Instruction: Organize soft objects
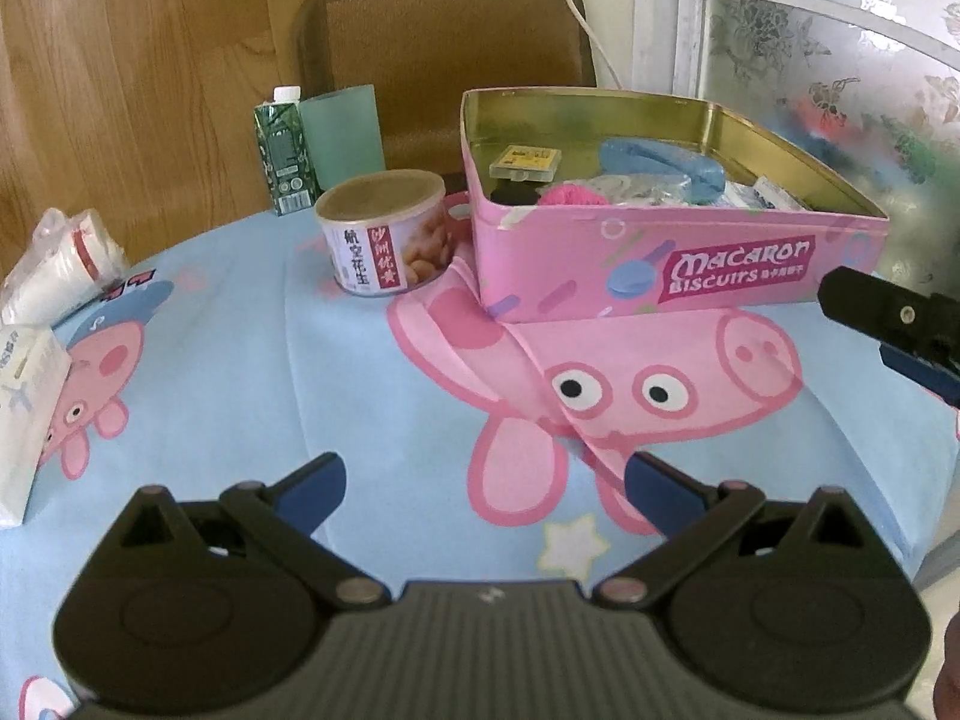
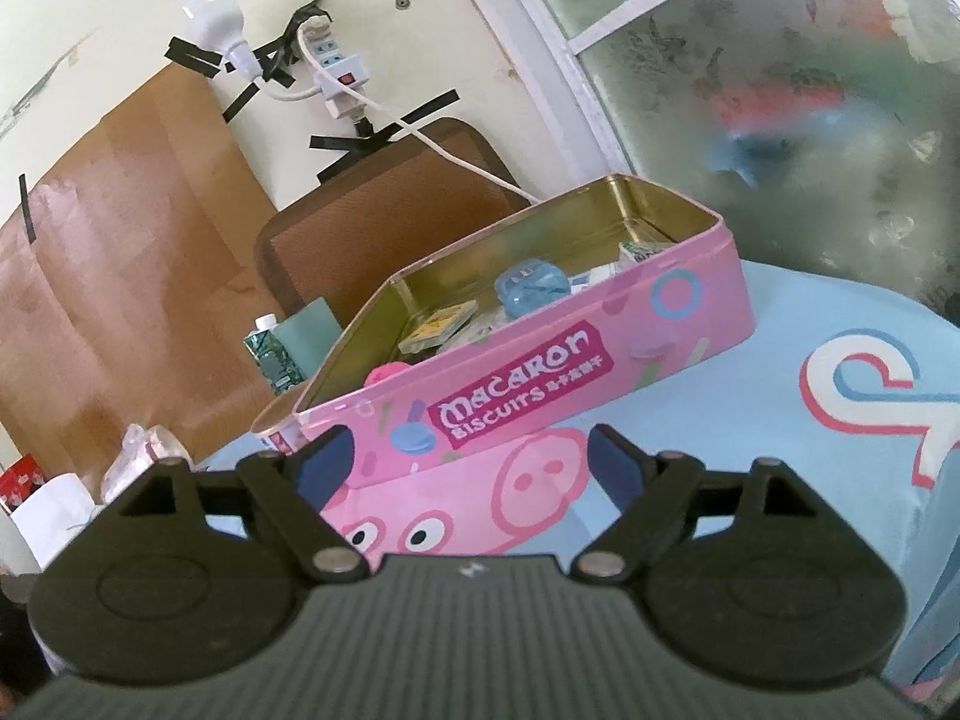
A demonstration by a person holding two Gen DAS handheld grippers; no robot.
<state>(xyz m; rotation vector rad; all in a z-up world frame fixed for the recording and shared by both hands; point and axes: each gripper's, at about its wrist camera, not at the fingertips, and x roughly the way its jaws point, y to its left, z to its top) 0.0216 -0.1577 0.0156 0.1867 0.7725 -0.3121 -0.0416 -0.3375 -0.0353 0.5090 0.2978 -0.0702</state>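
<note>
An open pink "Macaron Biscuits" tin (image 1: 678, 264) stands on the blue Peppa Pig cloth (image 1: 252, 372). Inside lie a pink soft ball (image 1: 570, 195), a blue object (image 1: 666, 162), a small yellow case (image 1: 527, 162) and some packets. My left gripper (image 1: 483, 483) is open and empty, low over the cloth in front of the tin. My right gripper (image 2: 471, 459) is open and empty, near the tin's front wall (image 2: 540, 378); one of its fingers (image 1: 882, 318) shows at the right edge of the left wrist view. The pink ball (image 2: 389, 373) and blue object (image 2: 531, 291) also show in the right wrist view.
A peanut can (image 1: 384, 234), a green carton (image 1: 285, 156) and a teal cup (image 1: 345, 135) stand left of the tin. White tissue packs (image 1: 54, 270) lie at the left table edge. A brown chair (image 1: 444, 60) stands behind. A frosted window (image 2: 780, 90) is at the right.
</note>
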